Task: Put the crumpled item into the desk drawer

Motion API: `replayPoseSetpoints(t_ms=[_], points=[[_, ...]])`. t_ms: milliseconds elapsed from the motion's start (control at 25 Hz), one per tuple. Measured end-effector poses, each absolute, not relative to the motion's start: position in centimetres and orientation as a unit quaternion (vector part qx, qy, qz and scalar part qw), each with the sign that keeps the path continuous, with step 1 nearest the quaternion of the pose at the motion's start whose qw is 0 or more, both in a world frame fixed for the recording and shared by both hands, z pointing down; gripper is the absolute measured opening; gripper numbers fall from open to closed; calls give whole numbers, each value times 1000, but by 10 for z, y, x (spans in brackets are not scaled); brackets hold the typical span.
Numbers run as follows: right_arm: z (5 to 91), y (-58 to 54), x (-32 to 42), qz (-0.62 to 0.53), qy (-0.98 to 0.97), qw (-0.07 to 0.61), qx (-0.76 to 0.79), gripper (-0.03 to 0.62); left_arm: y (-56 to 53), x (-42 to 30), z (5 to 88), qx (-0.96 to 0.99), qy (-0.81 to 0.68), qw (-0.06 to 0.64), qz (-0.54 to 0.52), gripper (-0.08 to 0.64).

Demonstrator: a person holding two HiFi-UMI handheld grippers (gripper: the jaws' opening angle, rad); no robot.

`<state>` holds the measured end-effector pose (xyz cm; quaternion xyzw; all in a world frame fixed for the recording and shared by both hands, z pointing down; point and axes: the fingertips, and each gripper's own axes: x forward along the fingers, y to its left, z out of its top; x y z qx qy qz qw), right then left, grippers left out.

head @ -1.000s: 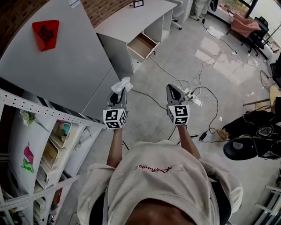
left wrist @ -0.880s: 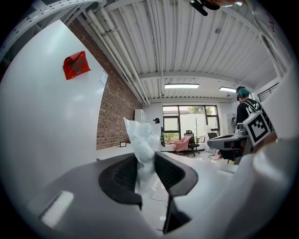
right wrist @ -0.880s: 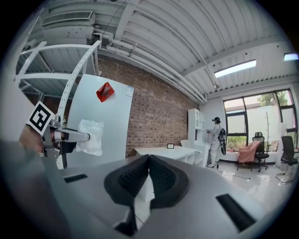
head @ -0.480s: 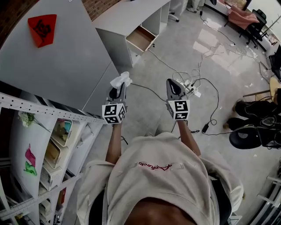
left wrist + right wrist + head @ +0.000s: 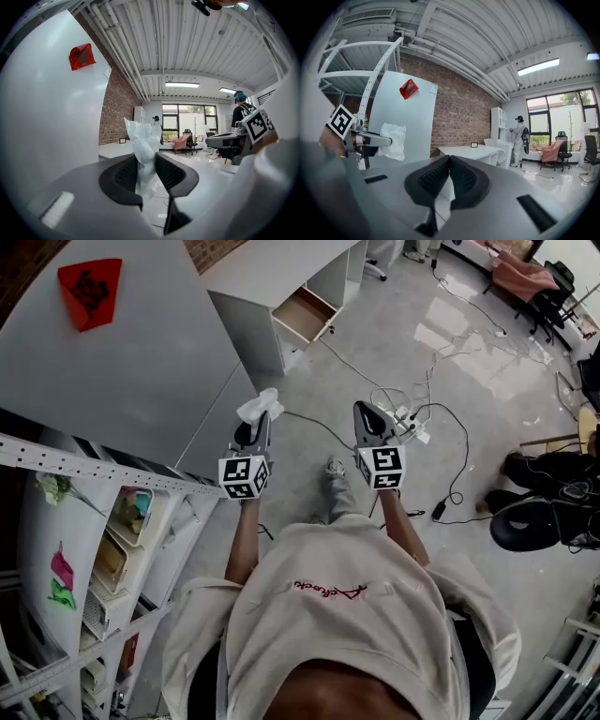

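My left gripper is shut on a crumpled white tissue, which sticks up between its pads in the left gripper view as a pale wad. The same tissue shows at the left in the right gripper view. My right gripper is held level beside it, shut with nothing in it; its pads touch at the tips. The white desk stands ahead at the top of the head view, its wooden drawer pulled open. Both grippers are a few steps short of it, in mid-air above the floor.
A tall white panel with a red paper runs along my left, with shelving and bins below it. Cables and a power strip lie on the floor ahead right. A black chair stands right. A person stands far off.
I have walked forward: the desk and open drawer have drawn nearer to the grippers, and a shoe now shows between them. The grips are unchanged.
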<state>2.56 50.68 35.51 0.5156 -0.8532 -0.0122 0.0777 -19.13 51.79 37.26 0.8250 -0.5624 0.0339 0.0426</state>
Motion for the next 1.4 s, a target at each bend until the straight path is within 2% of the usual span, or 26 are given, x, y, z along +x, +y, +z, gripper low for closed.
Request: replayPoseSetpoints(t_ms=[440, 1400], points=[[364, 438, 7, -10, -870, 72, 487, 12, 449, -194, 373, 816, -575, 38, 42, 109], [356, 181, 59, -3, -891, 73, 449, 12, 205, -131, 358, 798, -600, 41, 50, 109]])
